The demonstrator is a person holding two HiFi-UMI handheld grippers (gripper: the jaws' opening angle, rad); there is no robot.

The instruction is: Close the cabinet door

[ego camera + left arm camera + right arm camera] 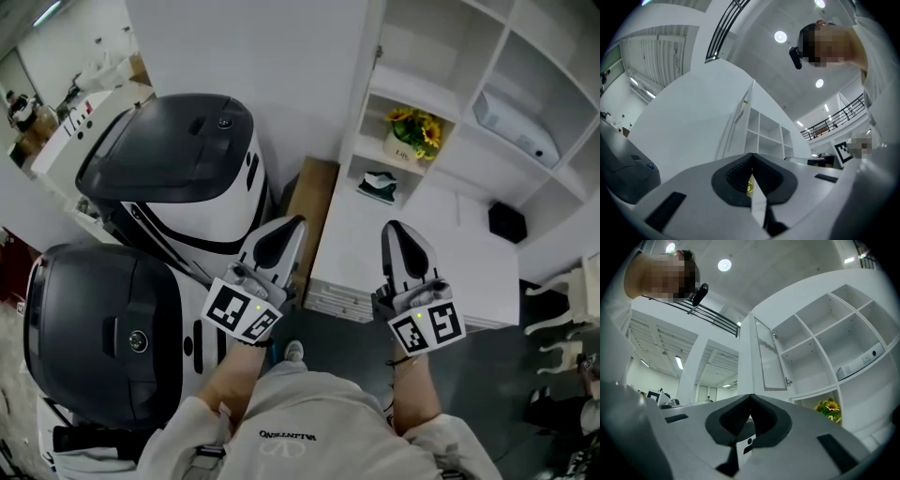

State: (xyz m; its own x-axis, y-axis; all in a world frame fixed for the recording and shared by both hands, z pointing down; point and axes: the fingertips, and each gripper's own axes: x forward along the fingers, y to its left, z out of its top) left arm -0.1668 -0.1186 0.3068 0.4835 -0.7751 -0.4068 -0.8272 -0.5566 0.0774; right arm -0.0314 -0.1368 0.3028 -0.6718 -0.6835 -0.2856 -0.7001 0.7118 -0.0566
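Door (769,357) stands open. You hold left hand-held gripper (289,228) and right hand-held gripper (397,232) with jaws together, empty, probably to push it shut.

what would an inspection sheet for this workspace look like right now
surface: white counter of the shelf unit, mostly bare
job's things: cabinet door stands open, swung out from the upper shelves; nothing touches it
clutter: sunflower pot in one cubby, green and white item in the cubby below, white device in a cubby to the right, black box on the counter
grippers: left gripper and right gripper both shut and empty, held side by side short of the shelves
cables: nothing seen
surroundings: two large black-and-white machines on the left, dark floor
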